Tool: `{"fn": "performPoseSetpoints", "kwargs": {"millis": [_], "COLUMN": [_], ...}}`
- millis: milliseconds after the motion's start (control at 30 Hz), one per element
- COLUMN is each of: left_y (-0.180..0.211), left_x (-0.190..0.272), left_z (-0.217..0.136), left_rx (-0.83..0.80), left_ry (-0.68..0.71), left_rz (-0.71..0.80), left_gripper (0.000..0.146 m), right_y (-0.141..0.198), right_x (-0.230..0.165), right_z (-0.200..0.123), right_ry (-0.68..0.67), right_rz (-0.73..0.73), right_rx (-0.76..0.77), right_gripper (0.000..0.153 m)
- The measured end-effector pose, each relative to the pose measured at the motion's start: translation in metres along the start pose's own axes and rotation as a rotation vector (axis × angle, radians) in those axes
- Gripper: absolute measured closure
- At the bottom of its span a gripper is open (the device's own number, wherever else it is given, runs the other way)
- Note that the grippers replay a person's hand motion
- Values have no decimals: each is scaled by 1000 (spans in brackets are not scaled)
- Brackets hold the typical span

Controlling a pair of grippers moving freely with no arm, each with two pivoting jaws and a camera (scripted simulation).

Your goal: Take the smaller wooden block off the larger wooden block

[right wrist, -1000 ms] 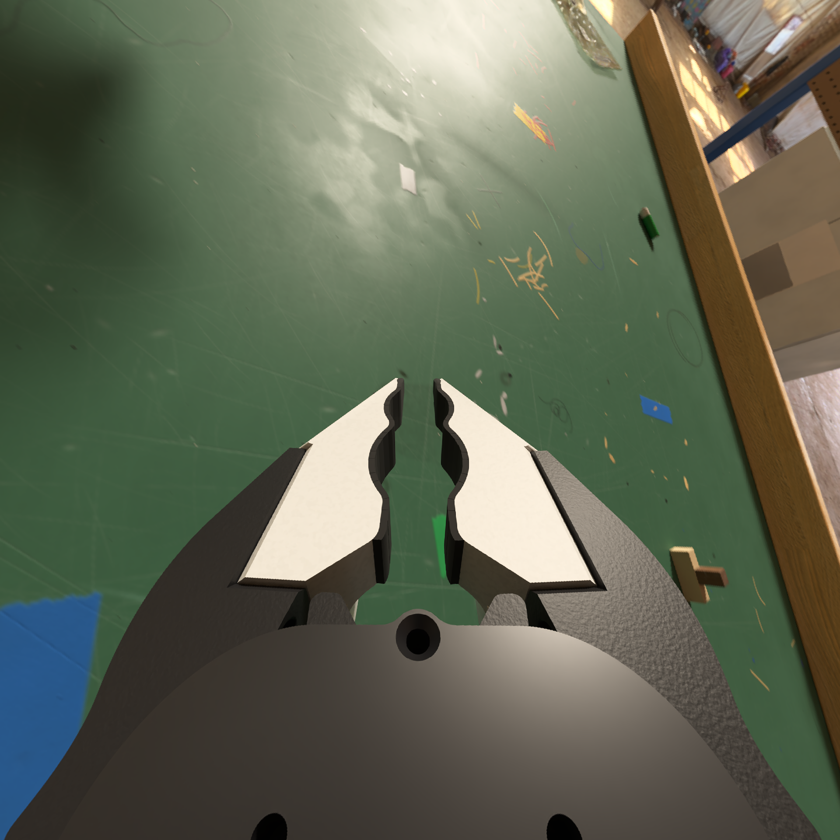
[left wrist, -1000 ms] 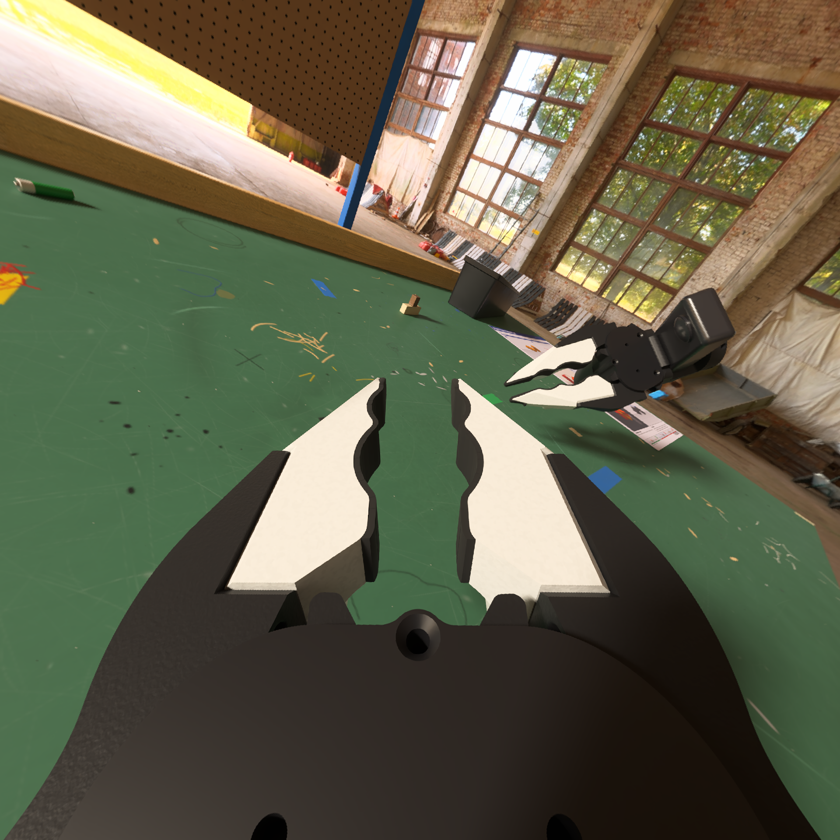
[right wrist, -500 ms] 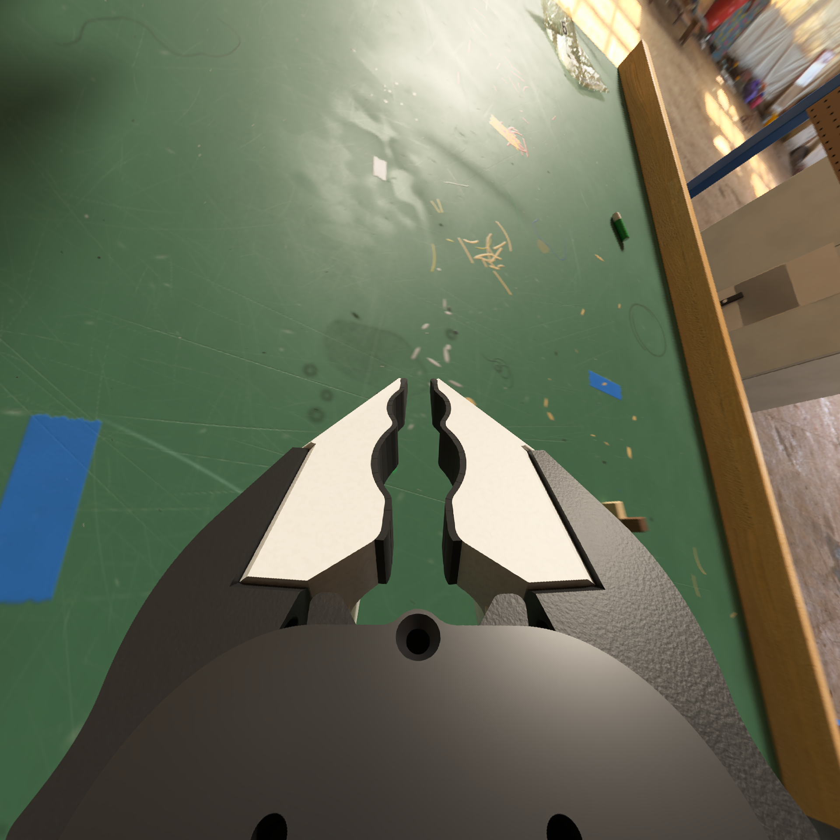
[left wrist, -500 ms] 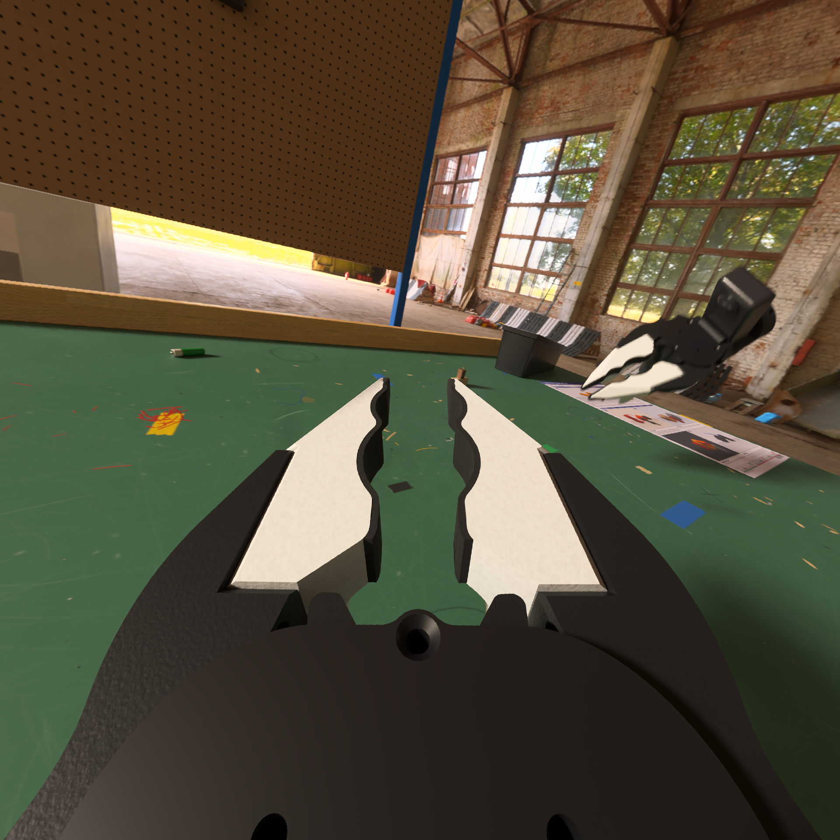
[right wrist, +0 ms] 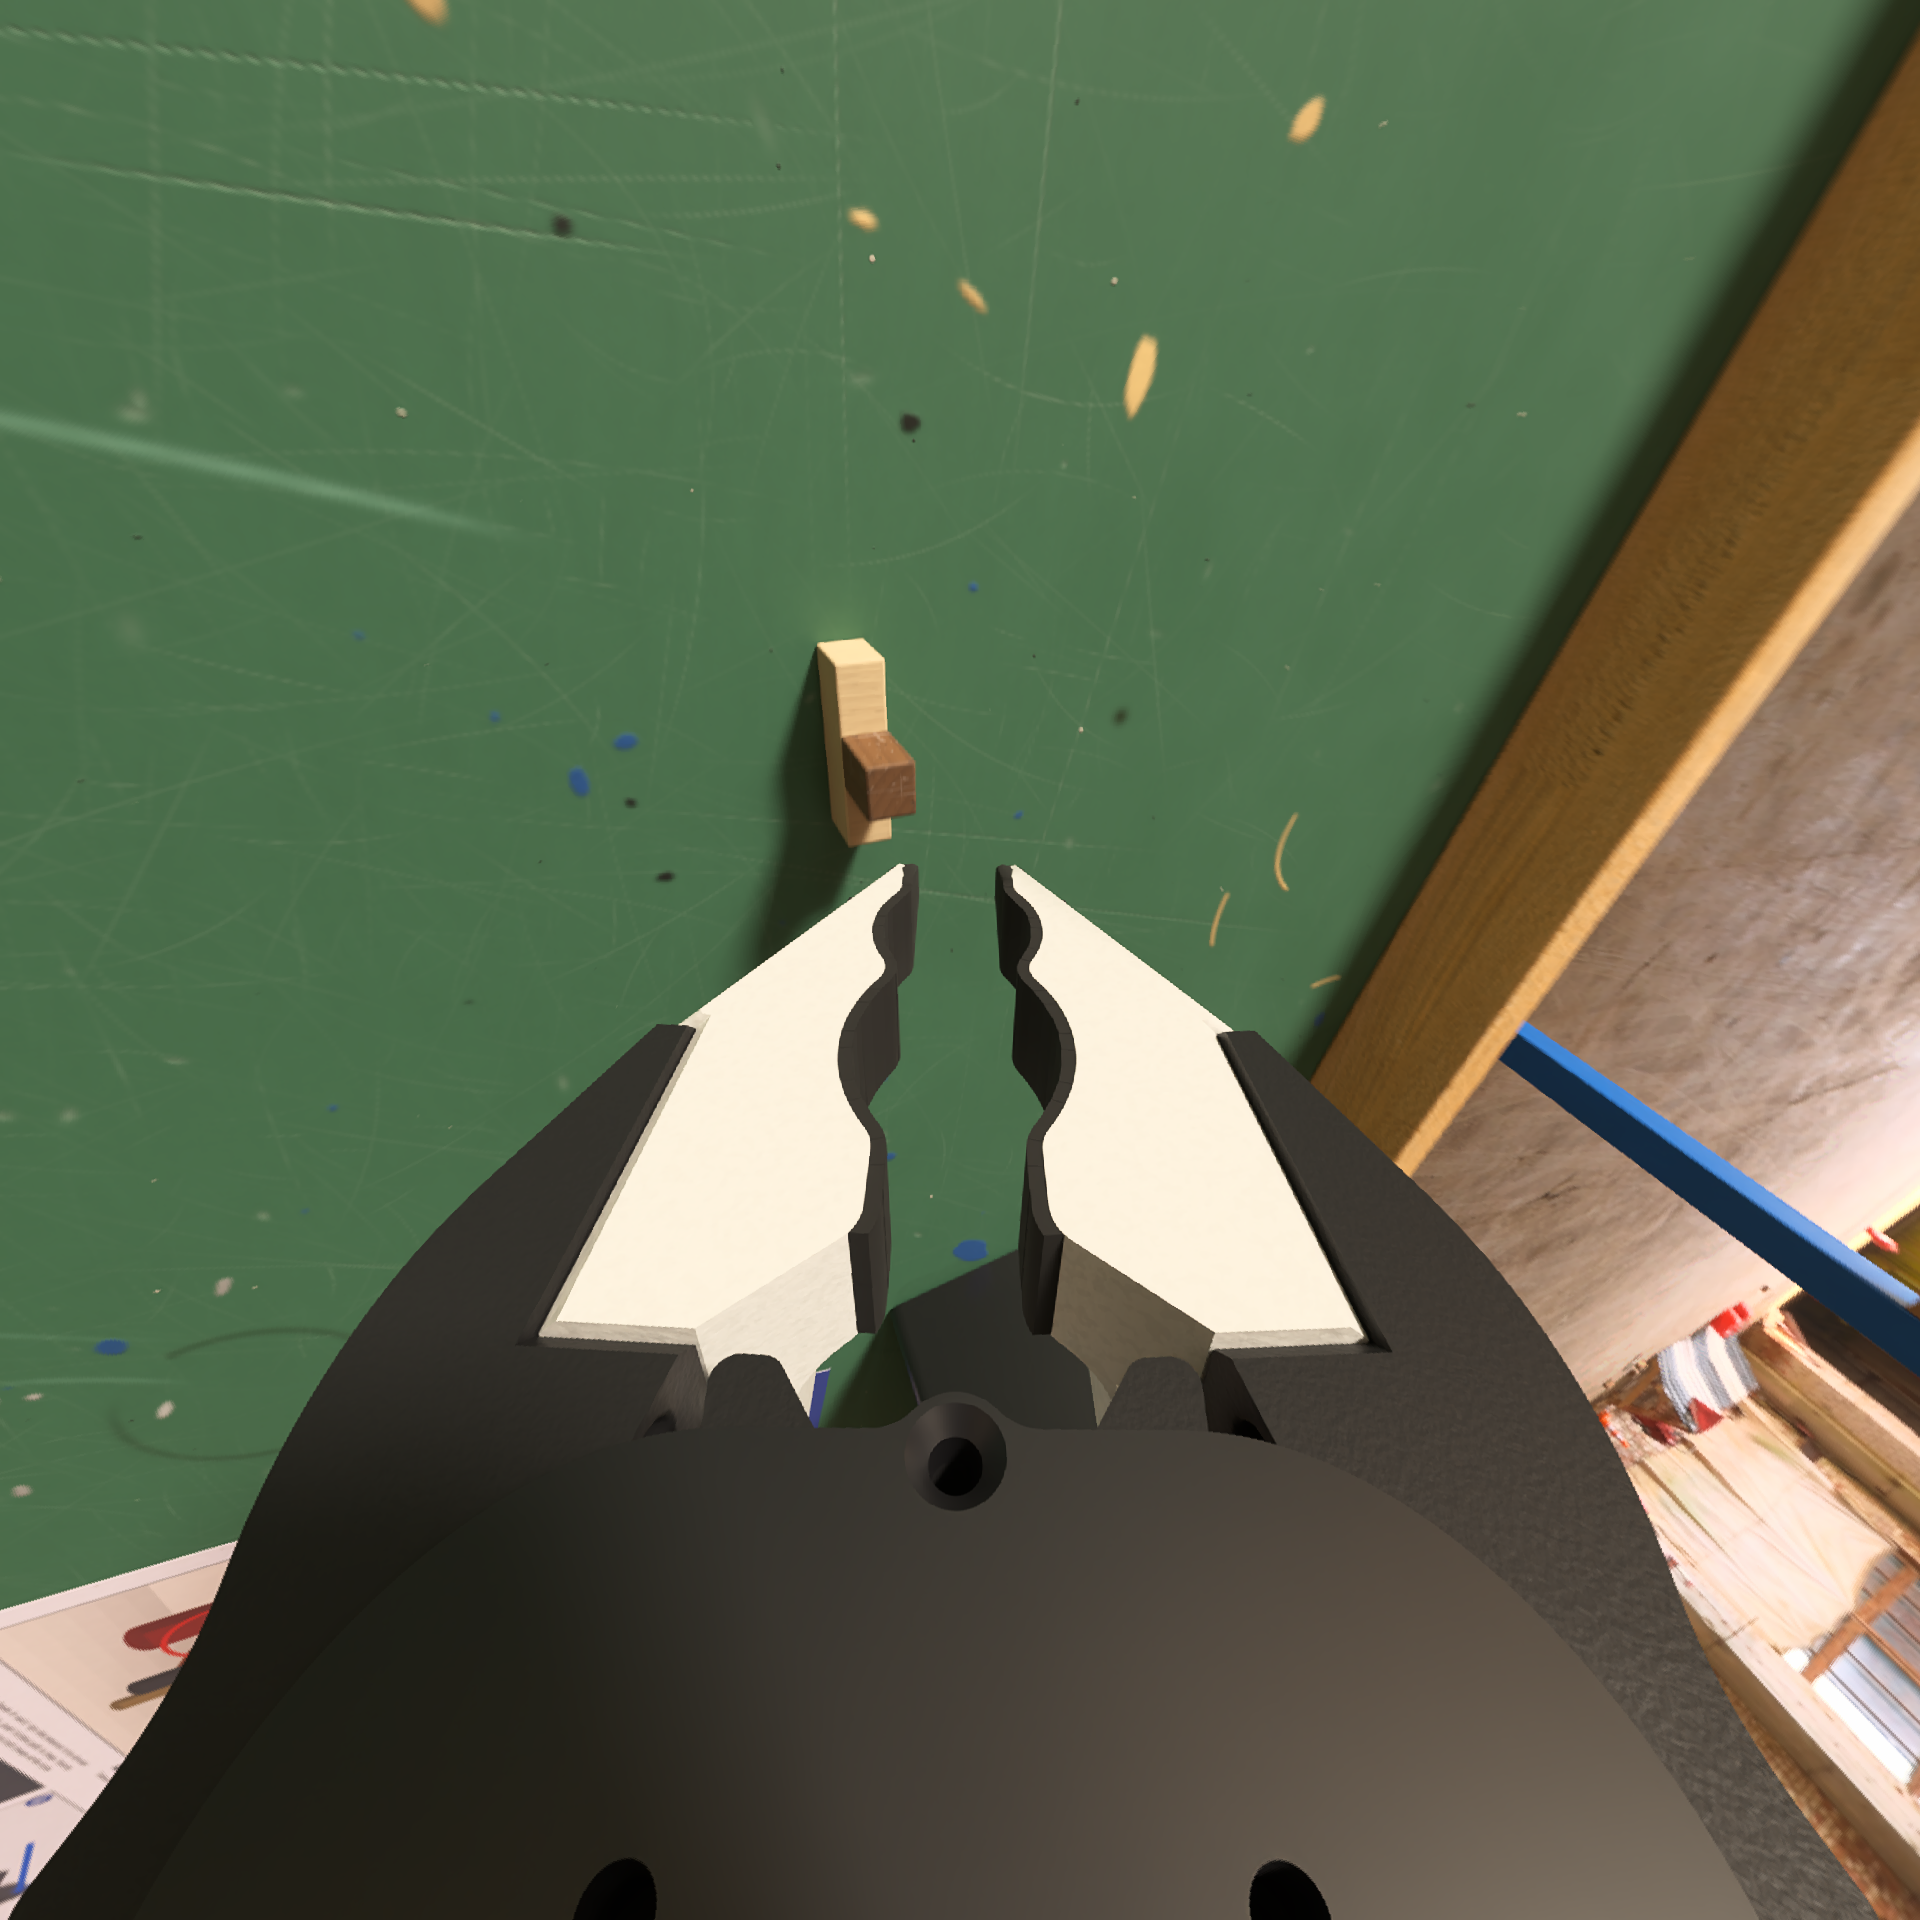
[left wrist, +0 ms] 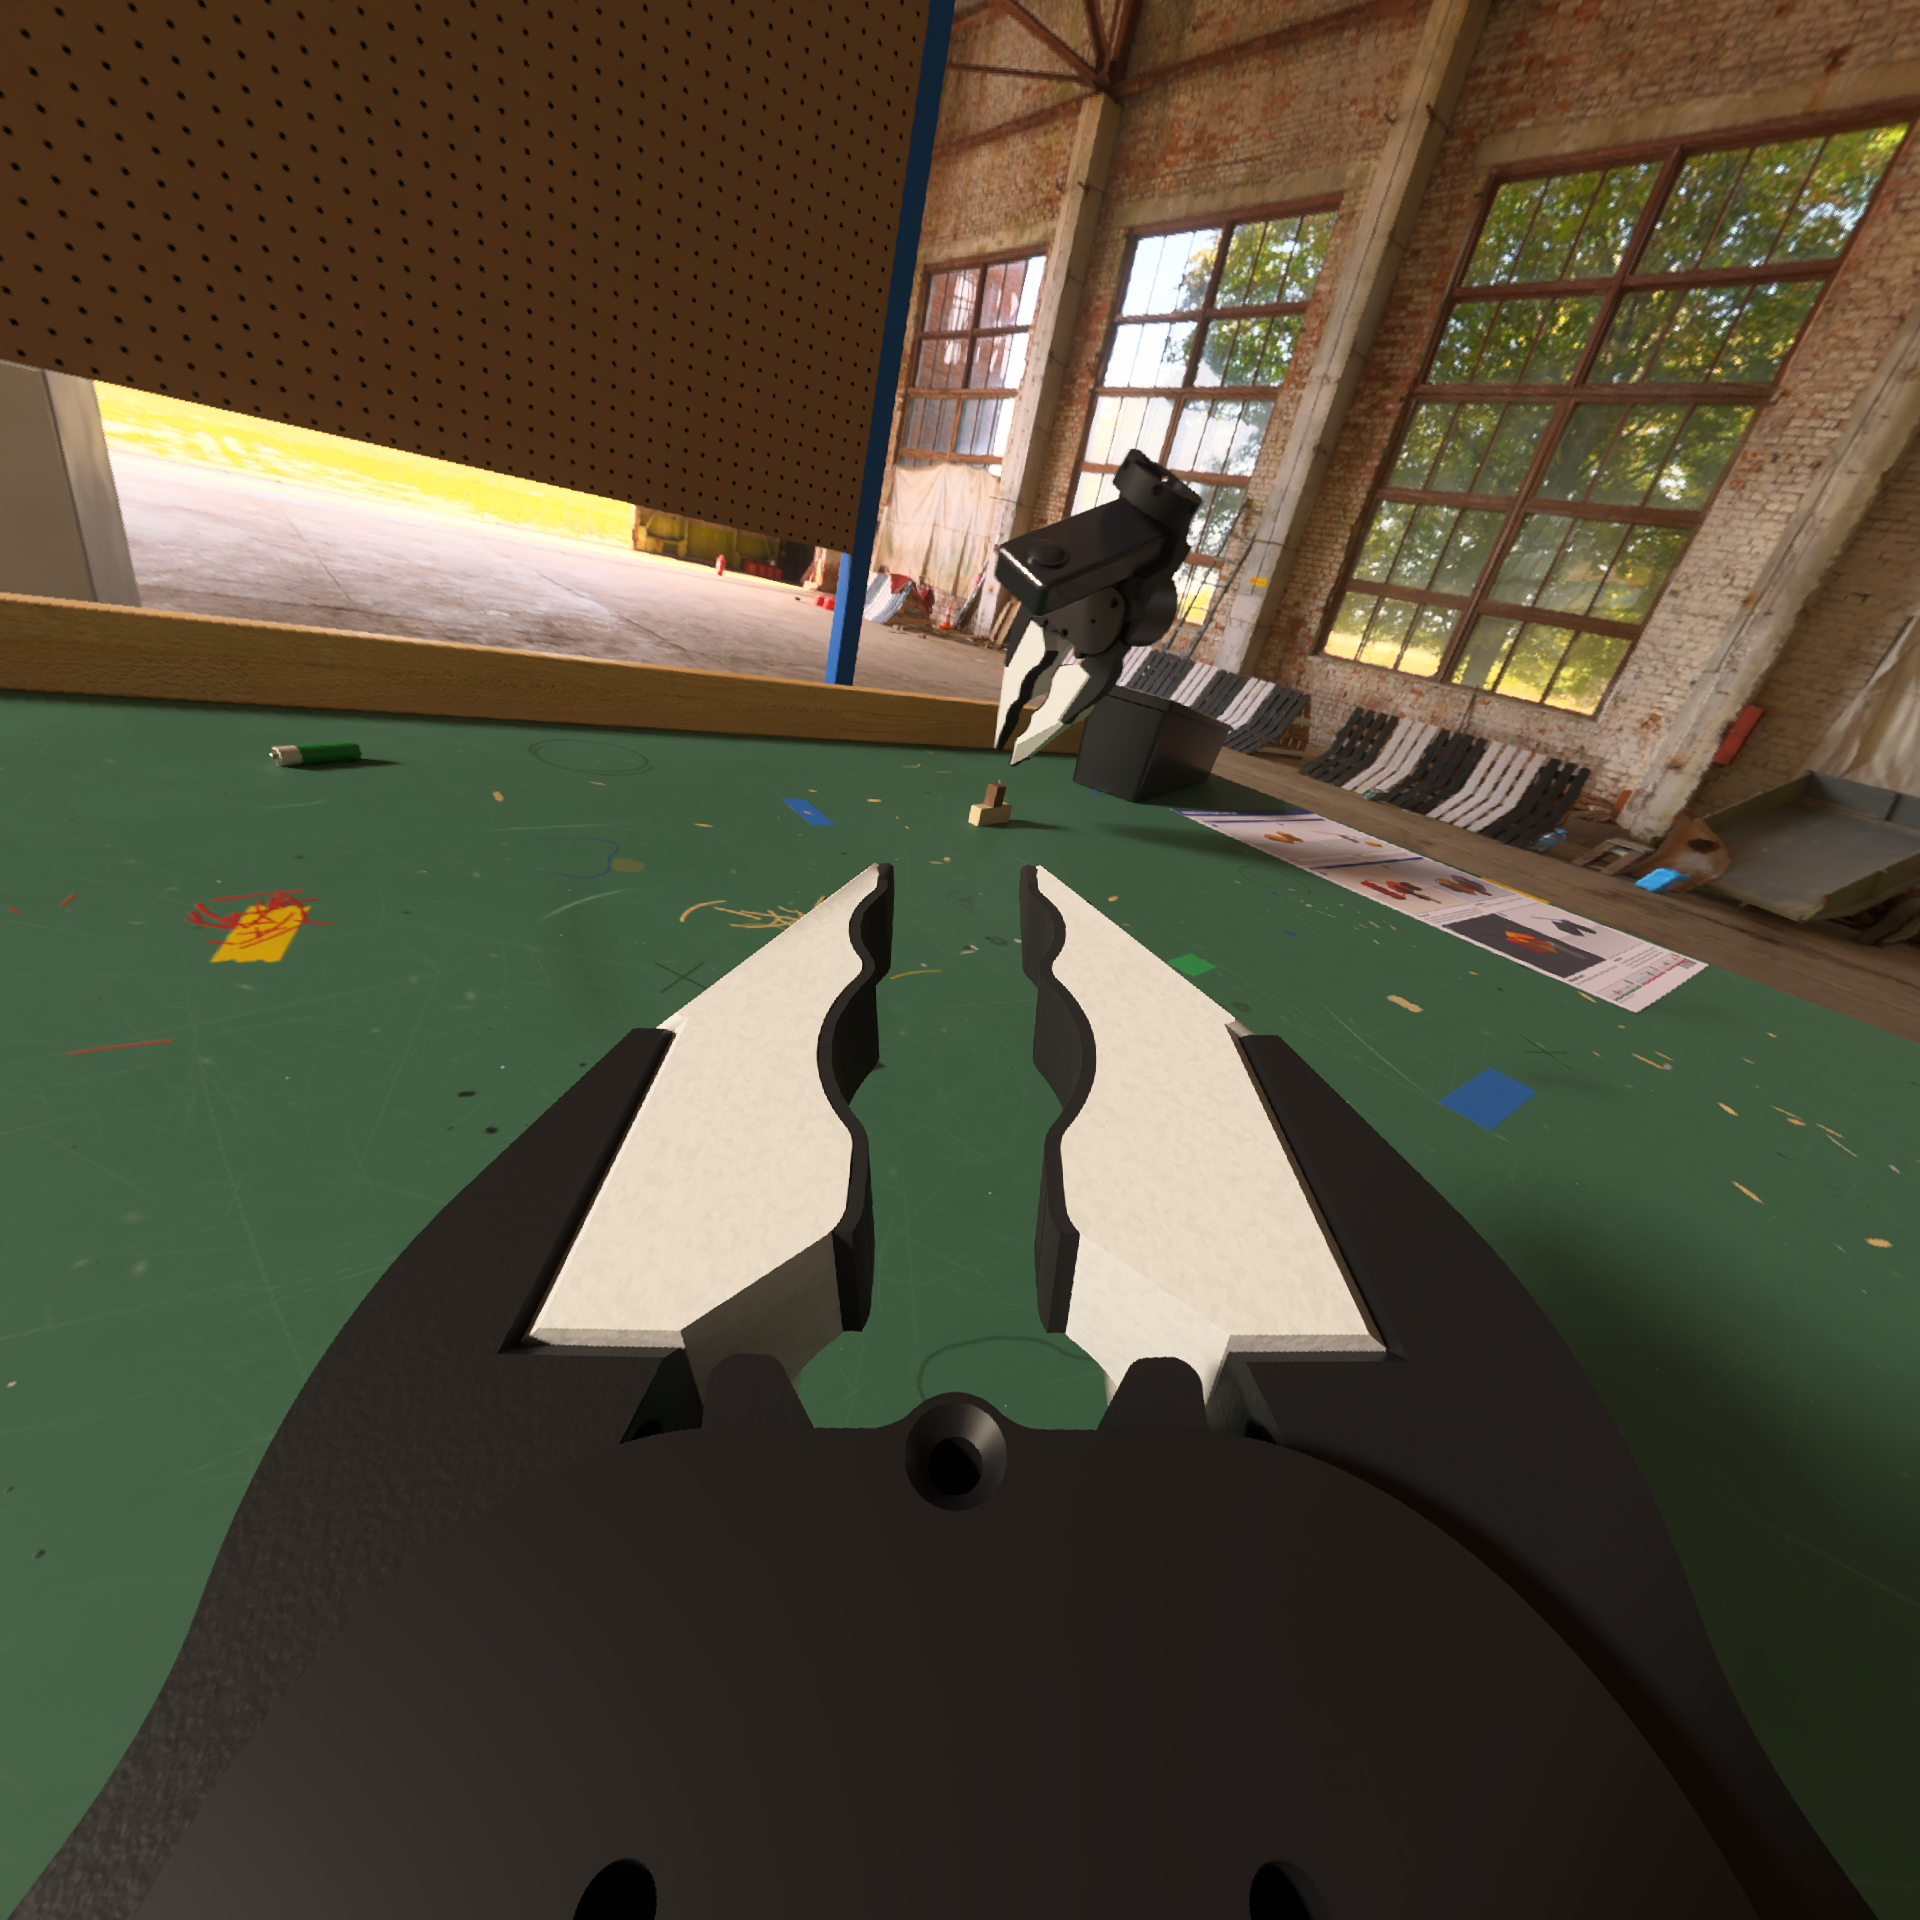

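Note:
A small dark brown block [right wrist: 881, 779] sits on a larger pale wooden block [right wrist: 852, 686] lying flat on the green mat. In the left wrist view the pair is far ahead, dark block [left wrist: 995, 796] on pale block [left wrist: 987, 815]. My right gripper [right wrist: 954, 873] is open and empty, pointing down at the mat, its tips just short of the blocks and above them. It also shows in the left wrist view [left wrist: 1023, 736], hanging over the blocks. My left gripper [left wrist: 956, 873] is open and empty, low over the mat, well short of the blocks.
A wooden rail [left wrist: 520, 665] borders the mat's far edge, also seen in the right wrist view [right wrist: 1662, 665]. A green marker [left wrist: 317, 753], a black bin [left wrist: 1143, 743], a printed sheet [left wrist: 1455, 904] and tape patches [left wrist: 1486, 1096] lie around. A pegboard [left wrist: 468, 229] hangs above.
My right gripper has swung across and turned downward to hover right over the blocks, which now sit in its view. My left gripper's view has shifted slightly; its jaws stay open.

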State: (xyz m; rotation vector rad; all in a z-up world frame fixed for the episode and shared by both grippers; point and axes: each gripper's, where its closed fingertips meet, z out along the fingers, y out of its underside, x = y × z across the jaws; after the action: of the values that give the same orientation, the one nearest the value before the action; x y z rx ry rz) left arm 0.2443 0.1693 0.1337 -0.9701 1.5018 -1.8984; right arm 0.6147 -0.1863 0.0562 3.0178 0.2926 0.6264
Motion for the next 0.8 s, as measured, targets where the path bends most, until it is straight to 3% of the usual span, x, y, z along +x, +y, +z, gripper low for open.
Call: {"fn": "performPoseSetpoints", "kwargs": {"millis": [433, 600, 800], "left_y": [5, 8, 10], "left_x": [-5, -5, -8], "left_z": [1, 3, 3], "left_rx": [-21, -32, -36], "left_ry": [9, 1, -9], "left_rz": [-46, -30, -34], "left_gripper": [122, 122, 122], "right_y": [1, 3, 3], "right_x": [-11, -17, -19], "right_z": [23, 30, 31], "right_ry": [-153, -252, -315], "right_rz": [-79, -64, -24], "right_rx": [-140, -210, -172], "right_gripper": [127, 130, 137]}}
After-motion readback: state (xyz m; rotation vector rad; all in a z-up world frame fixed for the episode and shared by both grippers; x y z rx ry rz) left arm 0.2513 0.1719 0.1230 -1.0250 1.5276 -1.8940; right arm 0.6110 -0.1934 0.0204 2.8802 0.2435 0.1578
